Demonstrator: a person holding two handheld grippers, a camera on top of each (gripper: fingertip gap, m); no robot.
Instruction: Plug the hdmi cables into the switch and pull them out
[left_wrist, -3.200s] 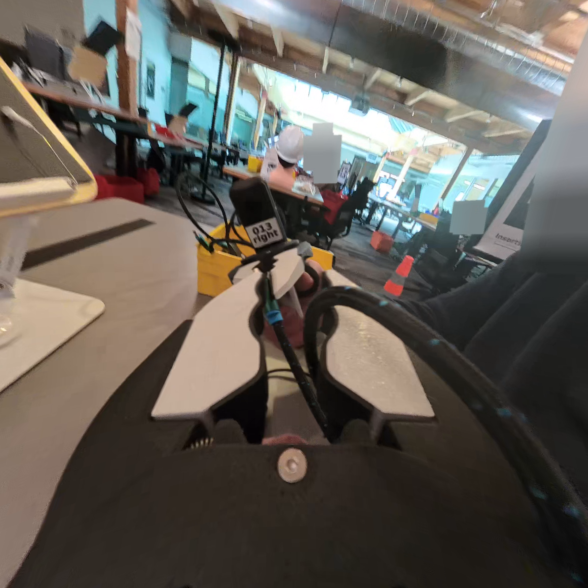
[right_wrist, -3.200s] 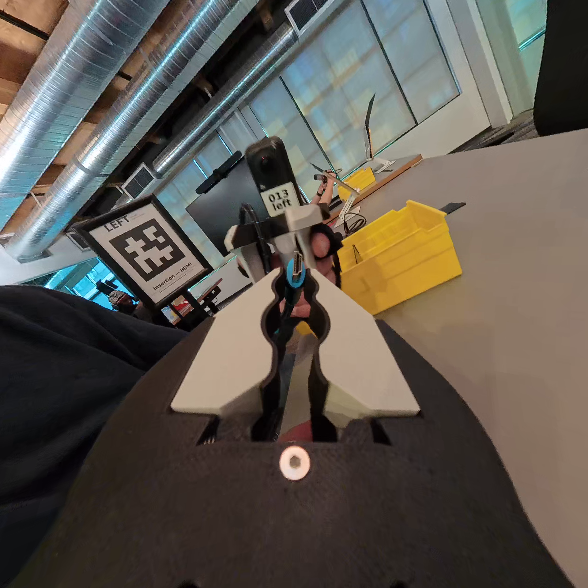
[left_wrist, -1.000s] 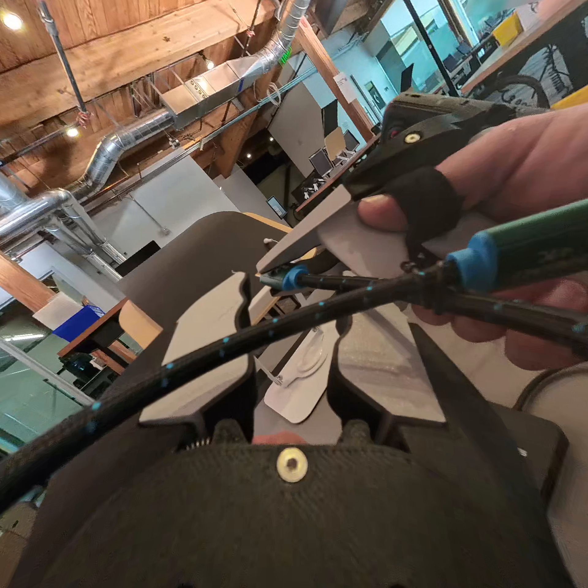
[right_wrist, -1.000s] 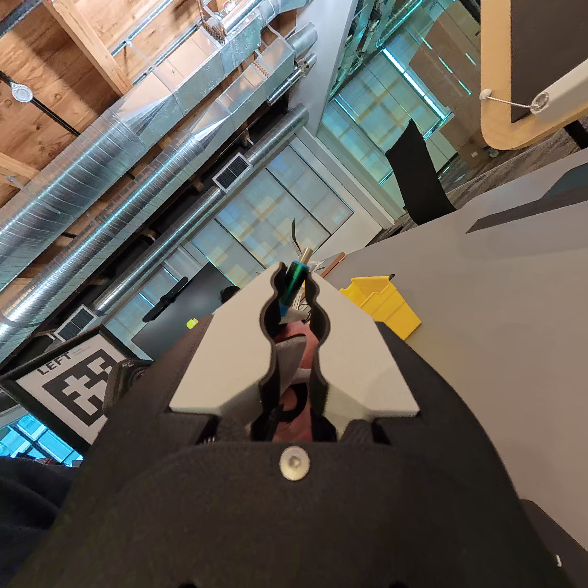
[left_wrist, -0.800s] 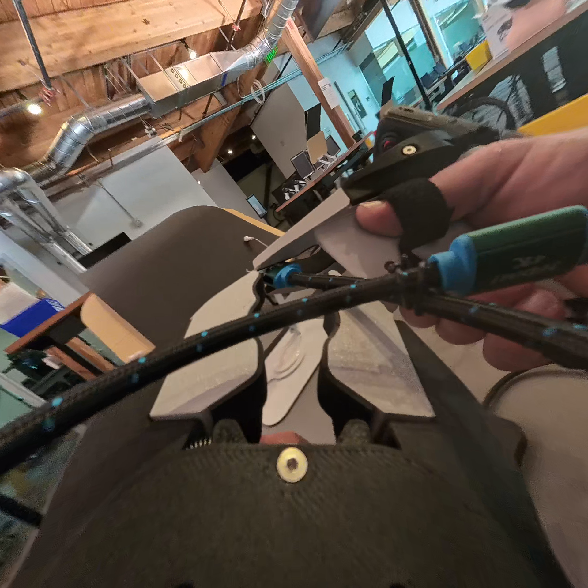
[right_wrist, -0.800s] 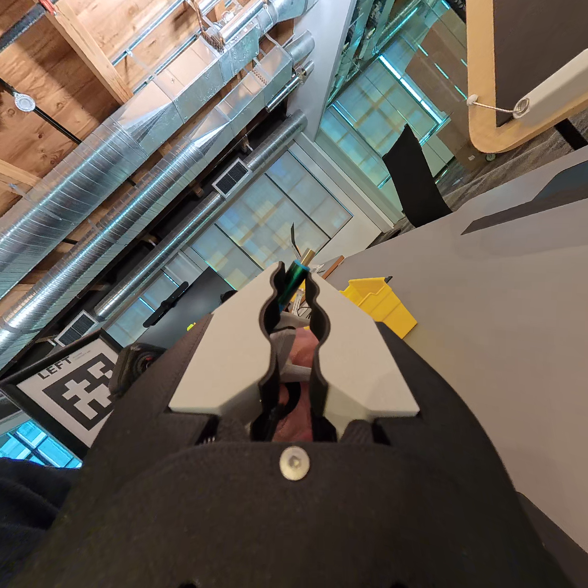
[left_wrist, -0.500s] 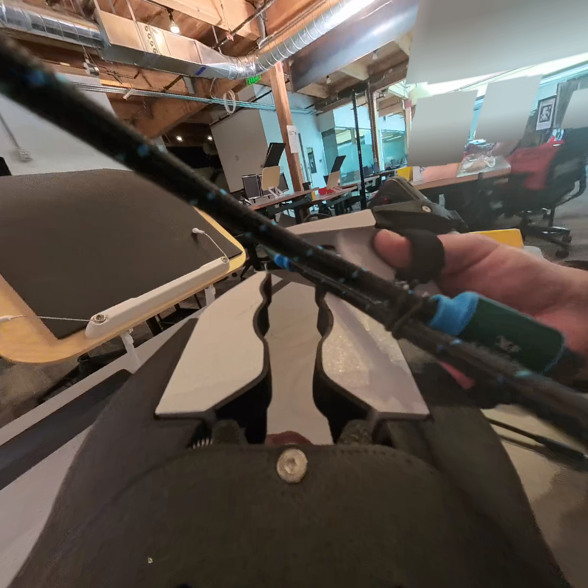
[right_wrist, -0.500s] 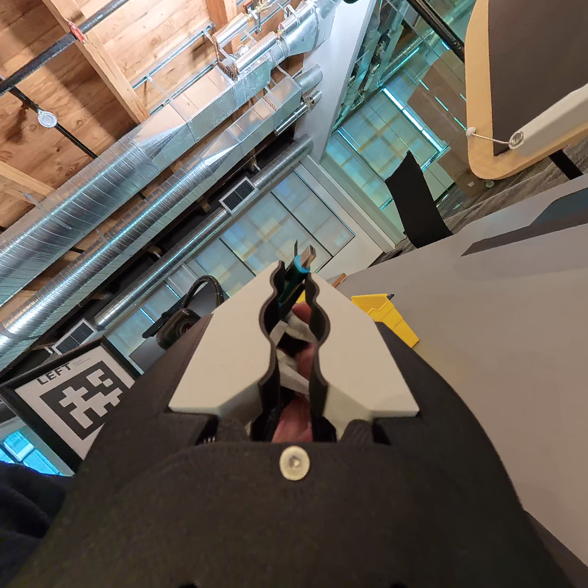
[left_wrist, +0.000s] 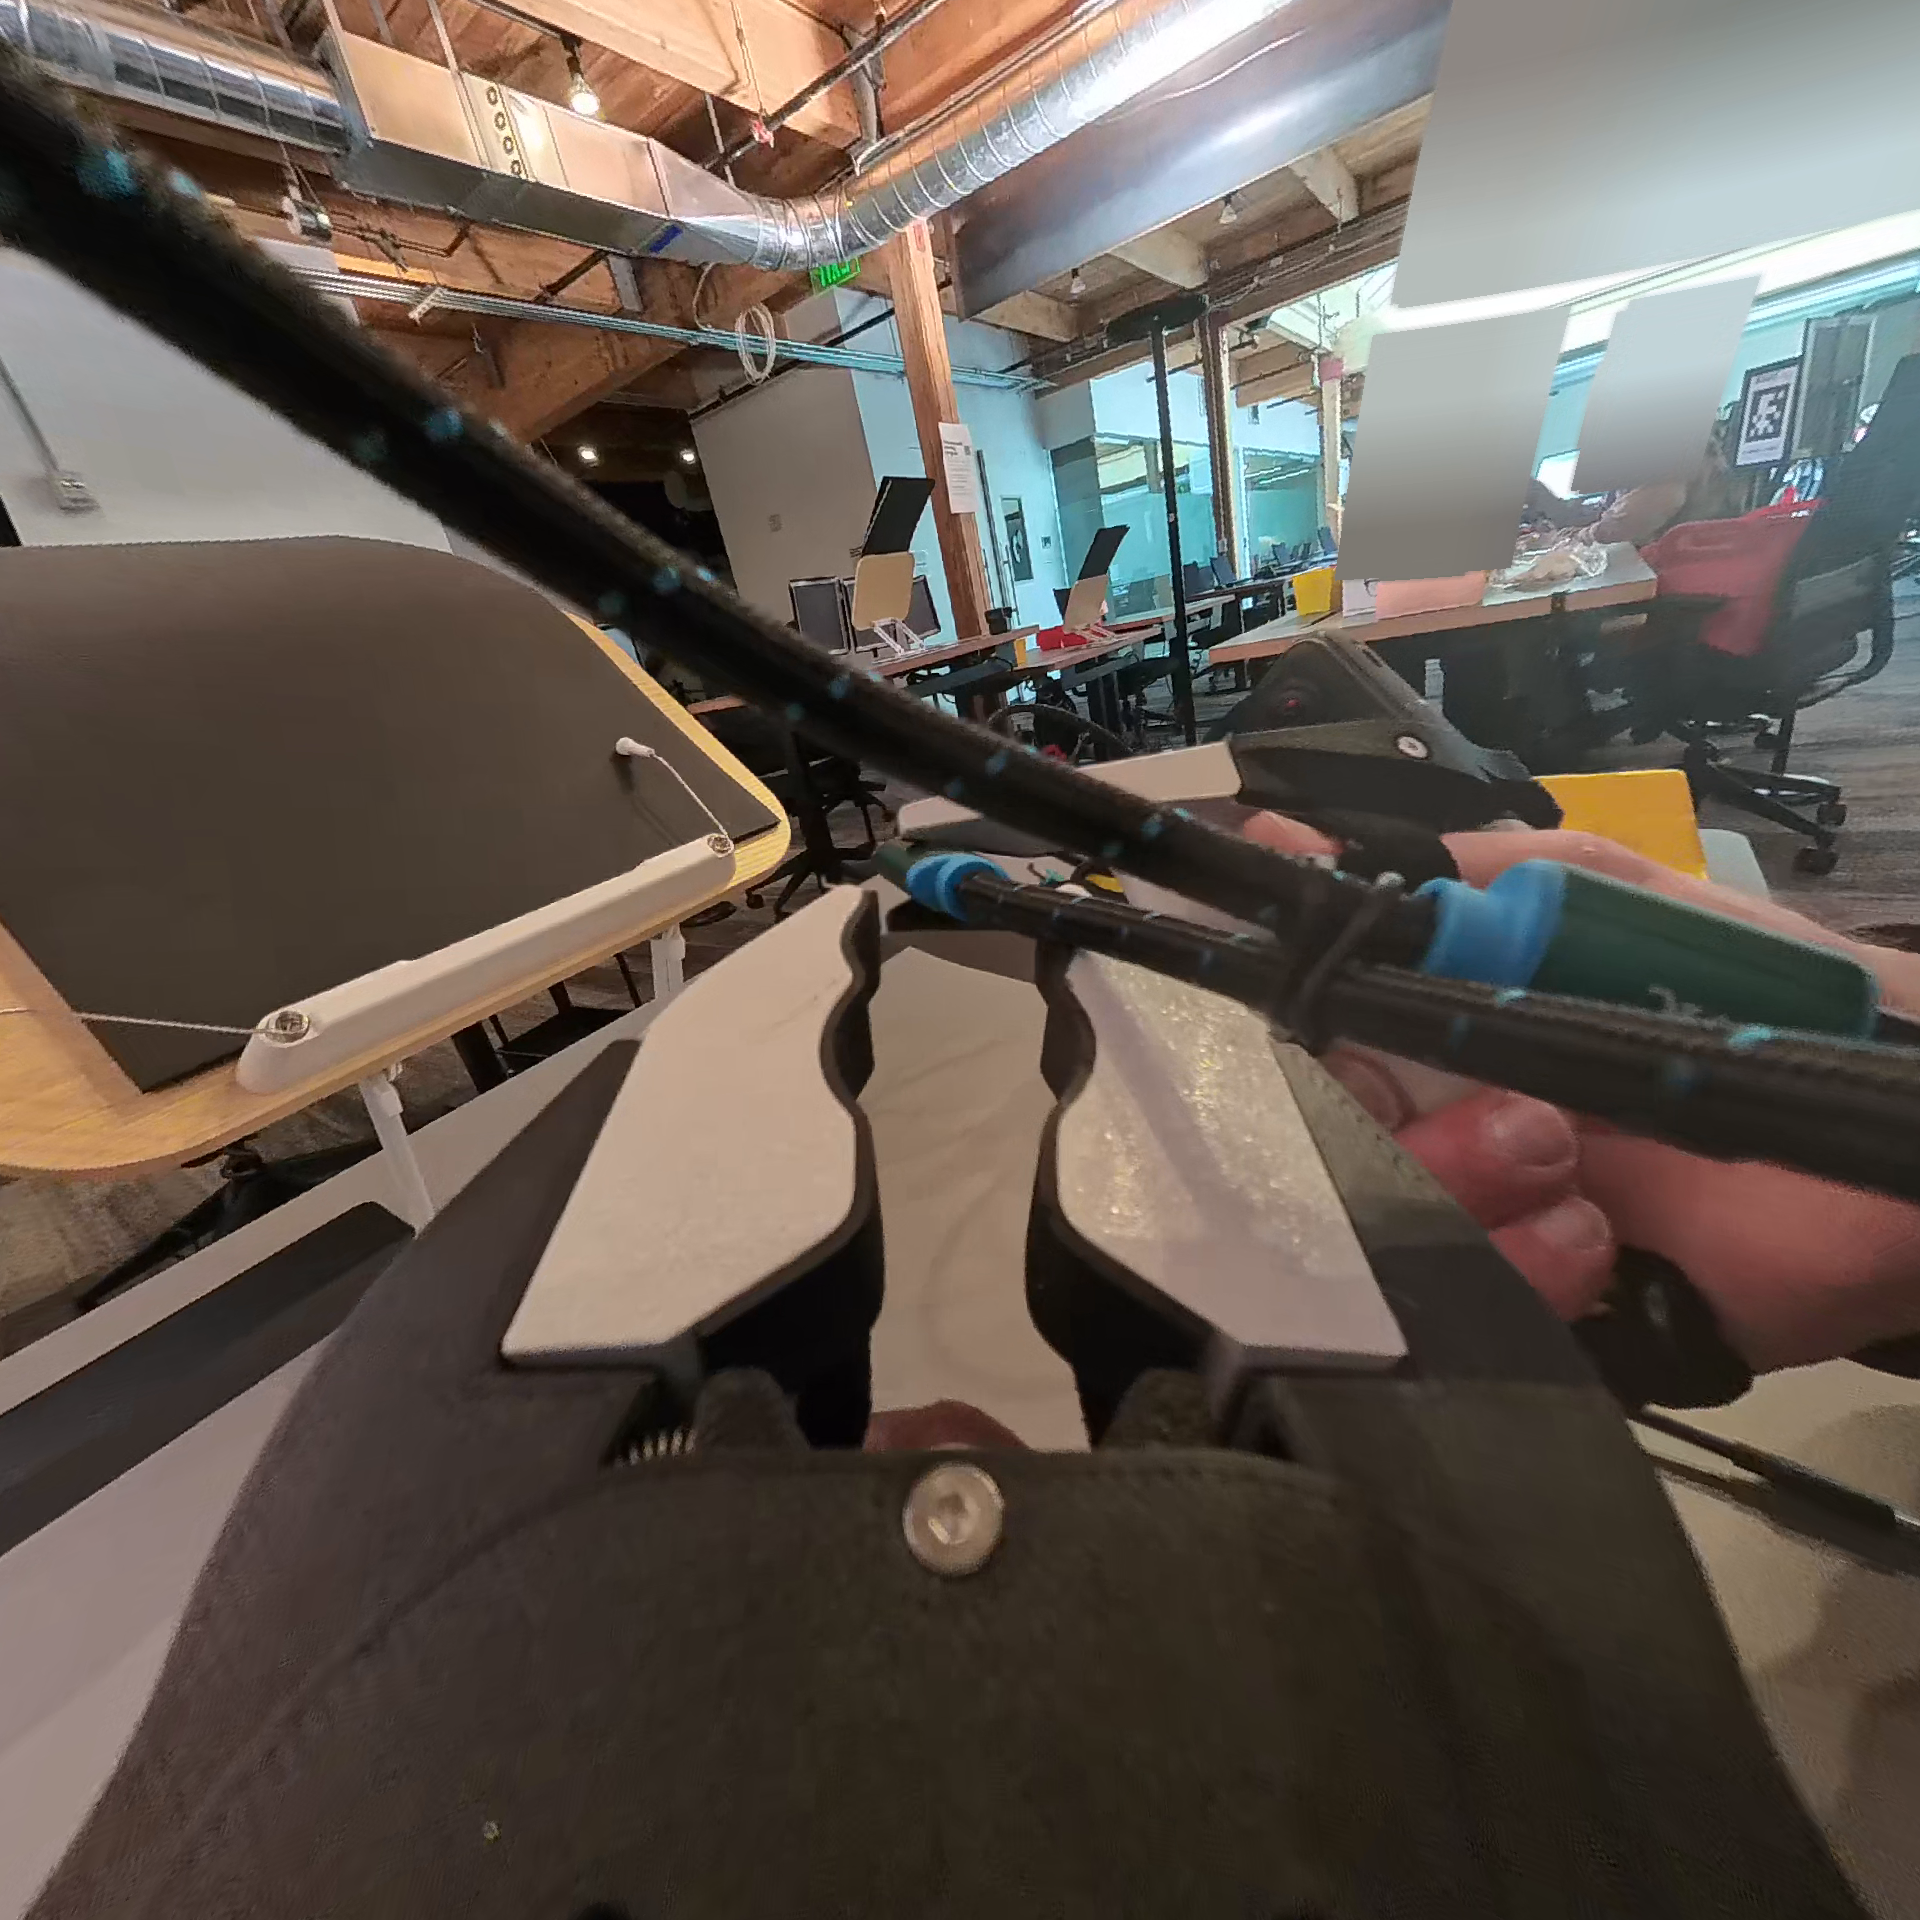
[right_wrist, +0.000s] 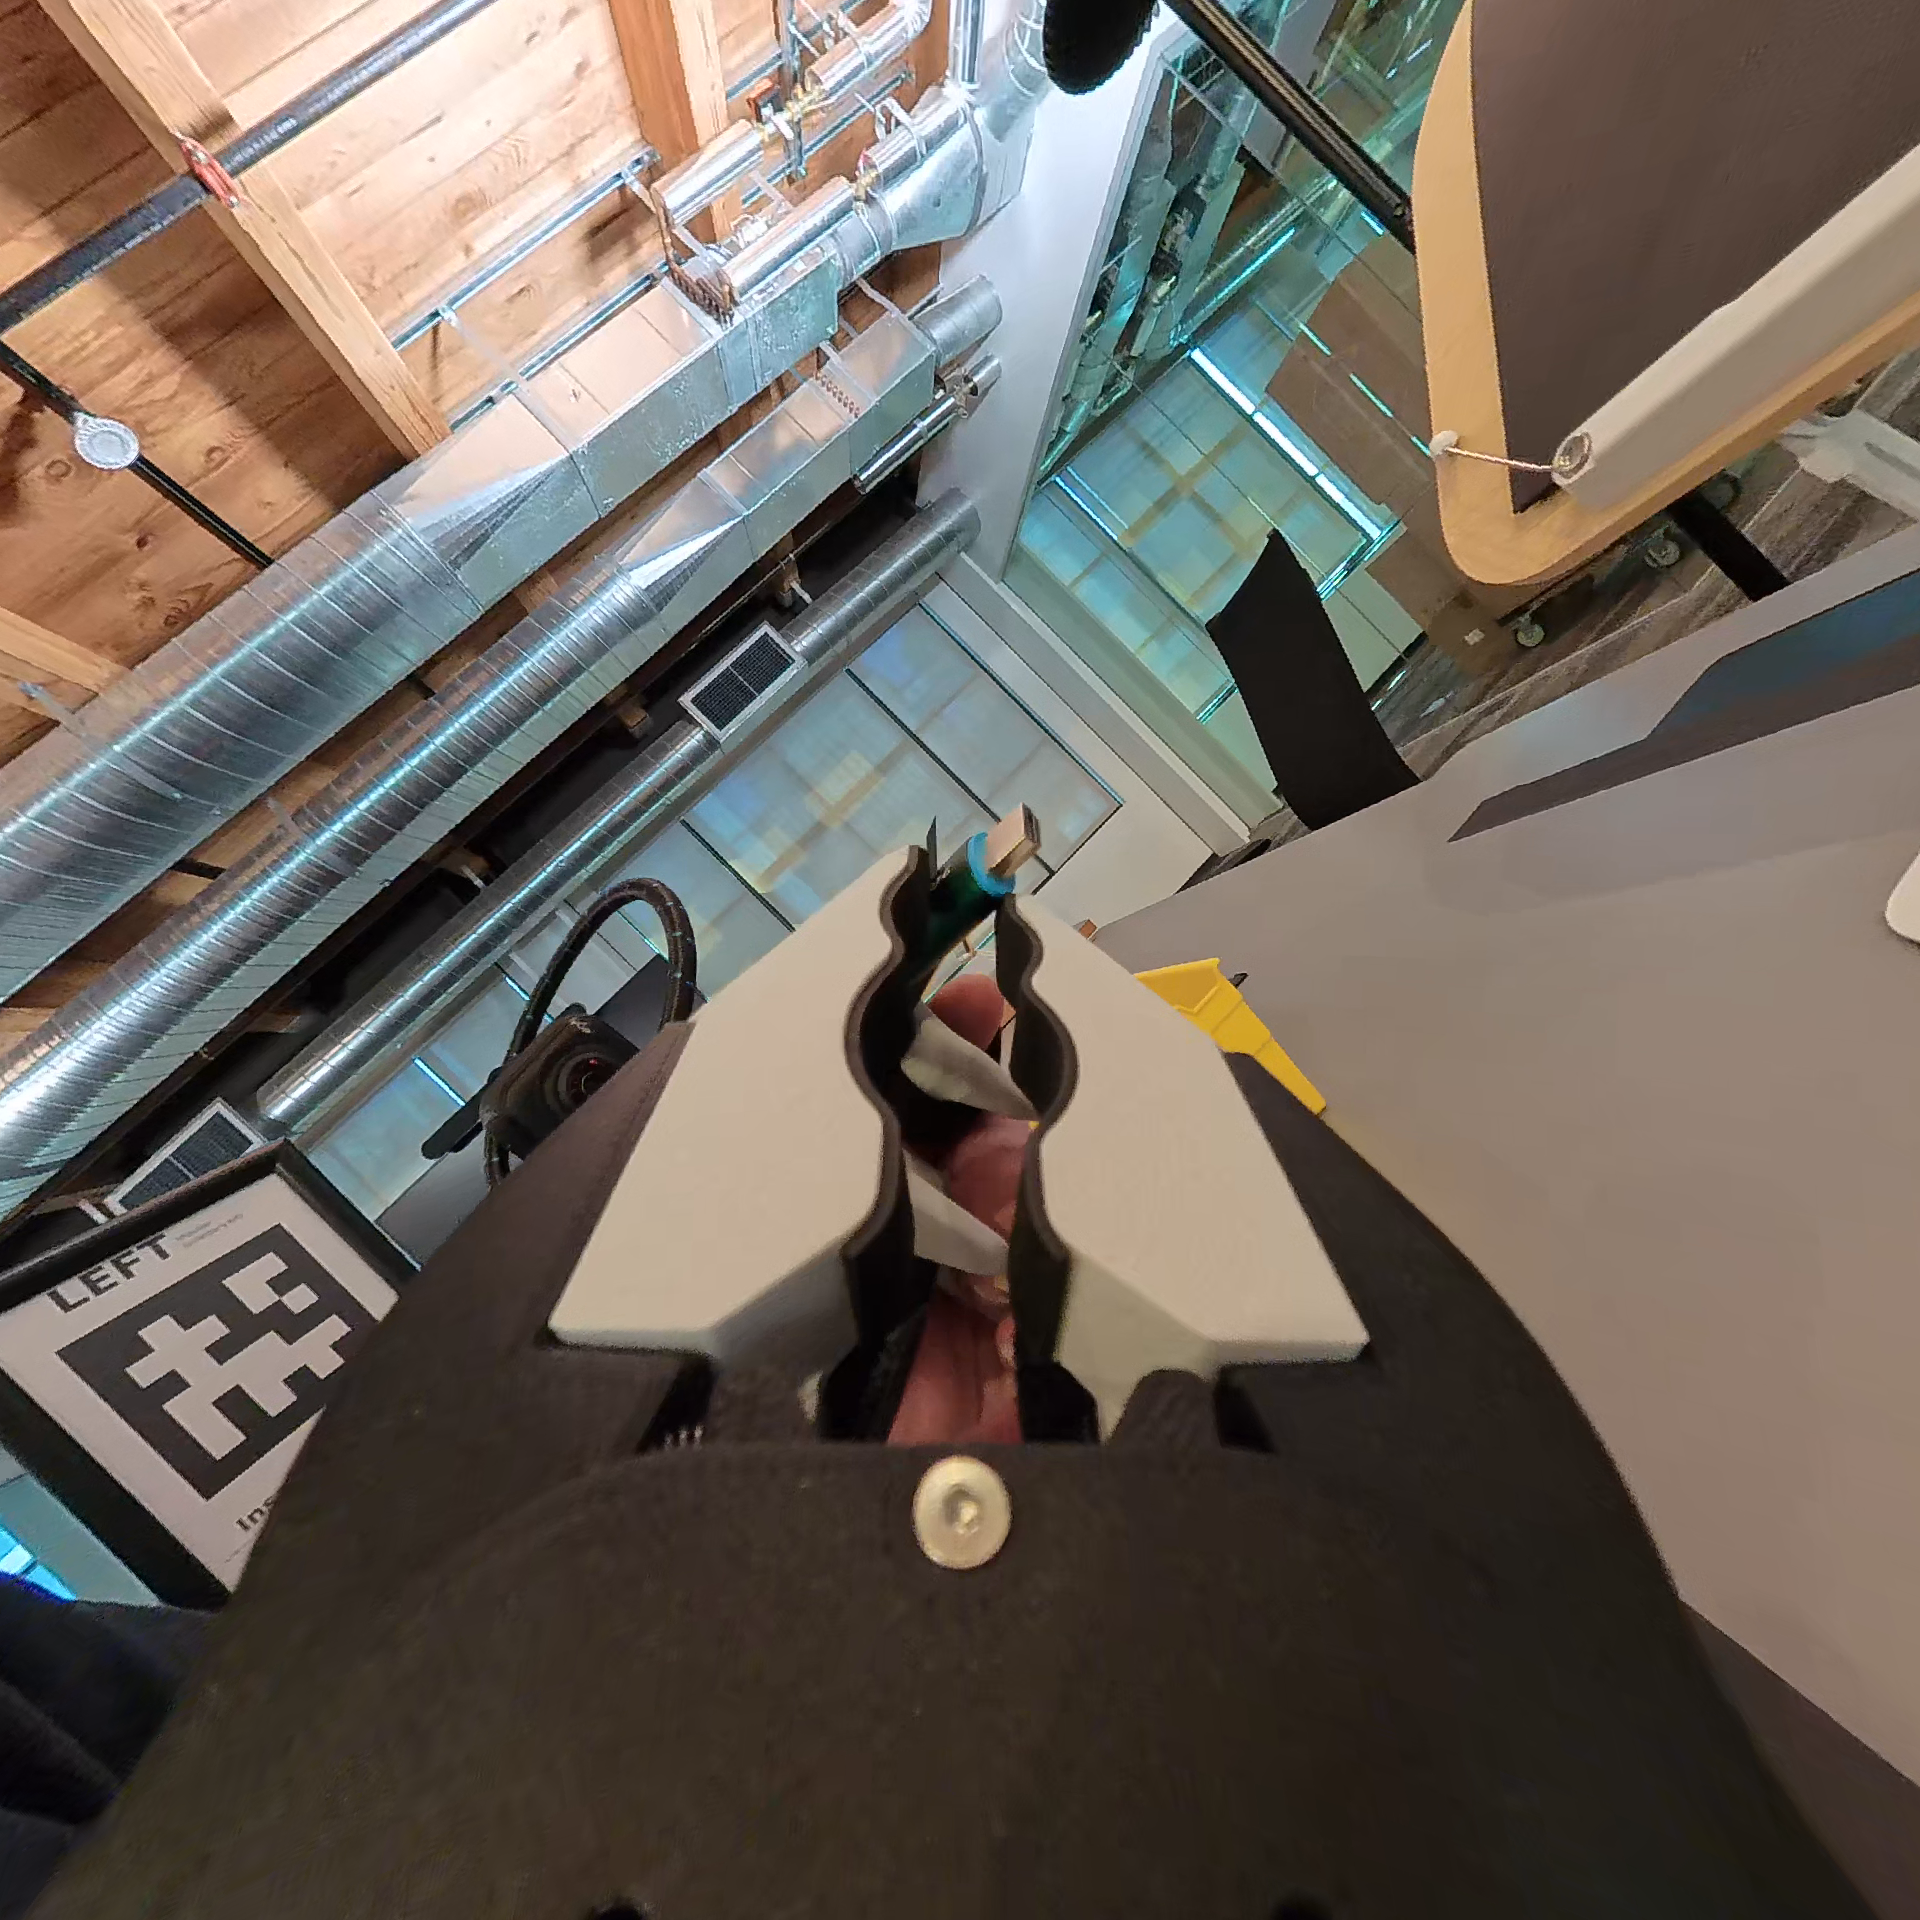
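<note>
My right gripper (right_wrist: 956, 899) is shut on a green HDMI plug (right_wrist: 982, 857) with a blue collar, its metal tip sticking out past the fingertips and pointing up. In the left wrist view that gripper (left_wrist: 1351, 769) sits just ahead to the right, held by a hand (left_wrist: 1714, 1236). My left gripper (left_wrist: 951, 935) is open and empty. A black braided cable (left_wrist: 644, 582) runs diagonally above its fingertips. A second green plug (left_wrist: 1683, 966) is tied to the cable at the right. No switch is in view.
A grey table (right_wrist: 1558, 1195) lies below, with a yellow bin (right_wrist: 1242, 1029) on it. A tilted black board with a wooden edge (left_wrist: 312, 779) stands at the left. A framed marker sign (right_wrist: 197, 1361) stands behind. Desks and chairs fill the room beyond.
The left wrist view has swung down from the ceiling to level. The cable now crosses above the left fingertips, not over the fingers. The right gripper keeps the plug, now tilted slightly right.
</note>
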